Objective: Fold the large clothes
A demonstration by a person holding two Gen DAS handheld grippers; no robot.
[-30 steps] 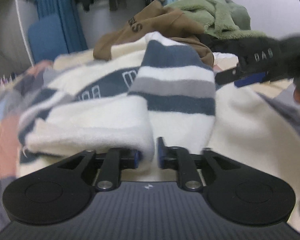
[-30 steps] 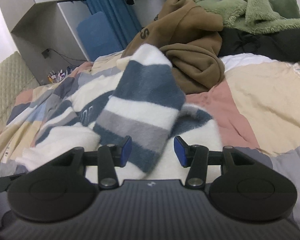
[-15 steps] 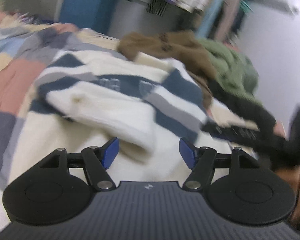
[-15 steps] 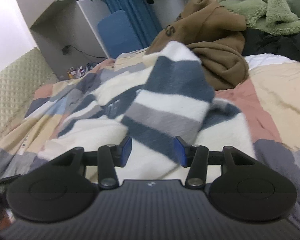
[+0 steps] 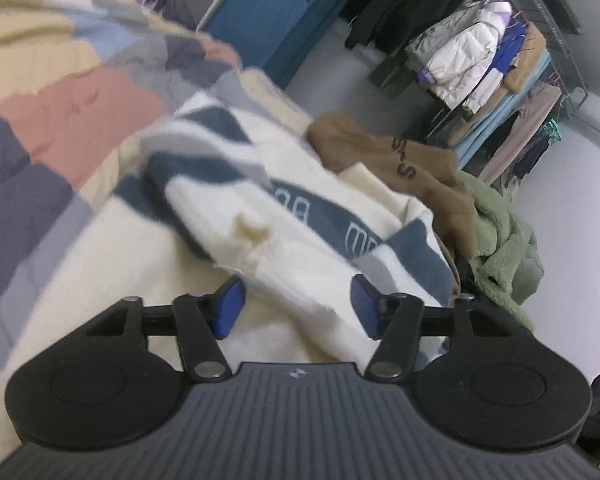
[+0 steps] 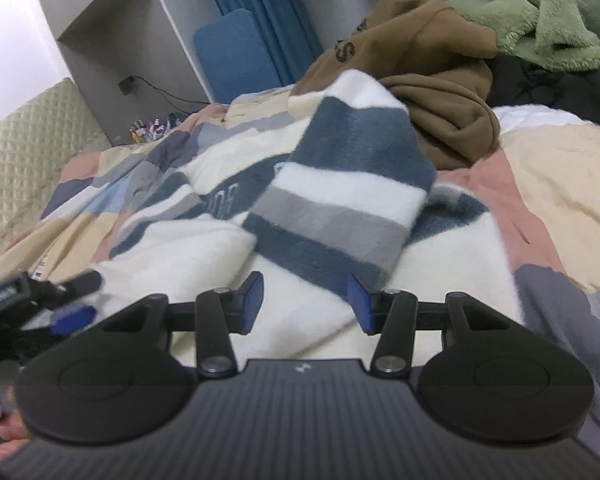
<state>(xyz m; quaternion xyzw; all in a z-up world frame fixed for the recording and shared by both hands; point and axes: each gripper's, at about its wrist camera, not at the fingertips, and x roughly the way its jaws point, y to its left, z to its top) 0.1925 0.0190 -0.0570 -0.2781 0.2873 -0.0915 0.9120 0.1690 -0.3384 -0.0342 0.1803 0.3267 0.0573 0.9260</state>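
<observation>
Sweater (image 5: 300, 216) lies just ahead of our left gripper (image 5: 296, 308), whose empty jaws are closing; our right gripper (image 6: 305, 300) hovers open over its sleeve (image 6: 339, 200).

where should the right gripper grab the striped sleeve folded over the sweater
Probably the striped sleeve at its cuff end, the dark stripe nearest the right gripper. That end lies loose on the white sweater body between the open jaws. Come in low from the near side, since the sleeve's far end runs toward the brown hoodie.
</observation>
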